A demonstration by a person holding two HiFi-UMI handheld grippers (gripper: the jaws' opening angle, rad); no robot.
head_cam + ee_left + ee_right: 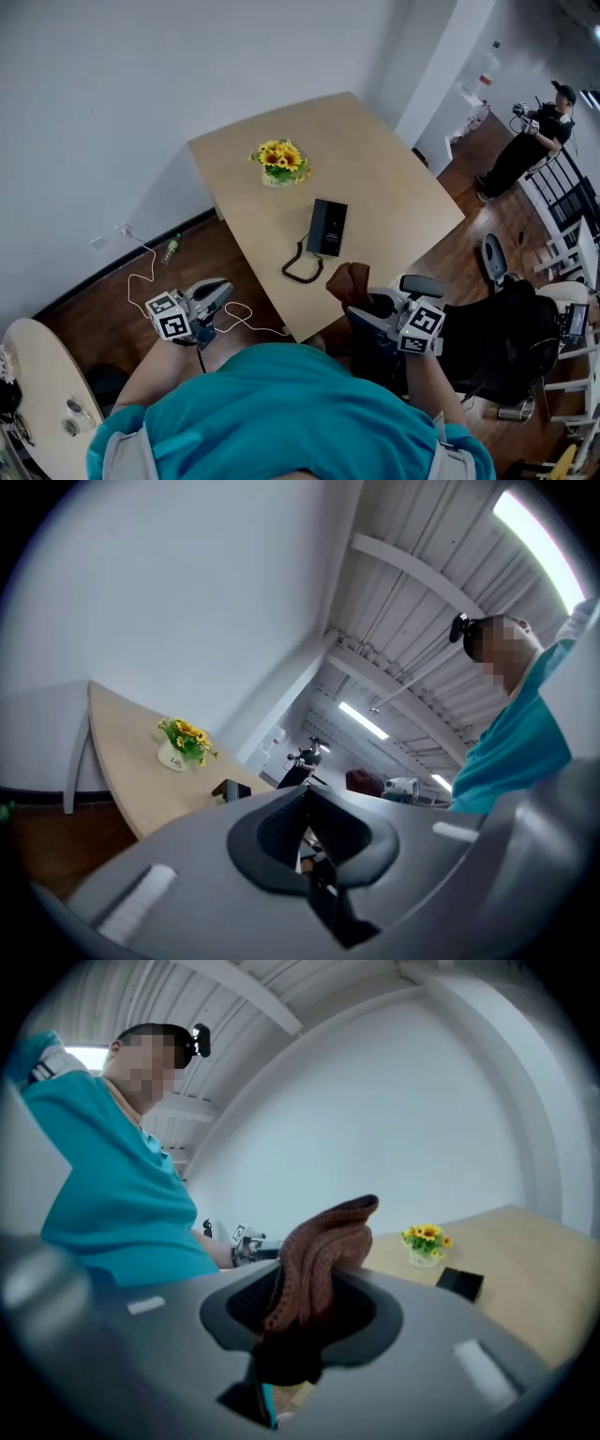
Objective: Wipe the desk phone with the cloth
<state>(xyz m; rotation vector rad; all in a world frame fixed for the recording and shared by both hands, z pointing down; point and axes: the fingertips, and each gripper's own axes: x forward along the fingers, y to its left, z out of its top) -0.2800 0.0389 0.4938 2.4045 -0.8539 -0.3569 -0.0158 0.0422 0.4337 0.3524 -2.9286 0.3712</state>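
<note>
With your right gripper (pixel 367 314) pinching the crumpled brown cloth (pixel 349 281) and left gripper (pixel 217 292) closed empty, press it flat along the black rectangular desk phone (pixel 327 227).

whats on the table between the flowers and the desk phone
Nothing. In the head view, the stretch of tabletop between the flowers and the desk phone is bare.

The desk phone (pixel 327 228) is black and lies flat near the middle of the tan tabletop (pixel 394 178). Its curly cord (pixel 302 270) loops toward the near edge. The cloth (pixel 323 1241) is brown and bunched up, pinched in the right claw (pixel 366 307) by that edge.
</note>
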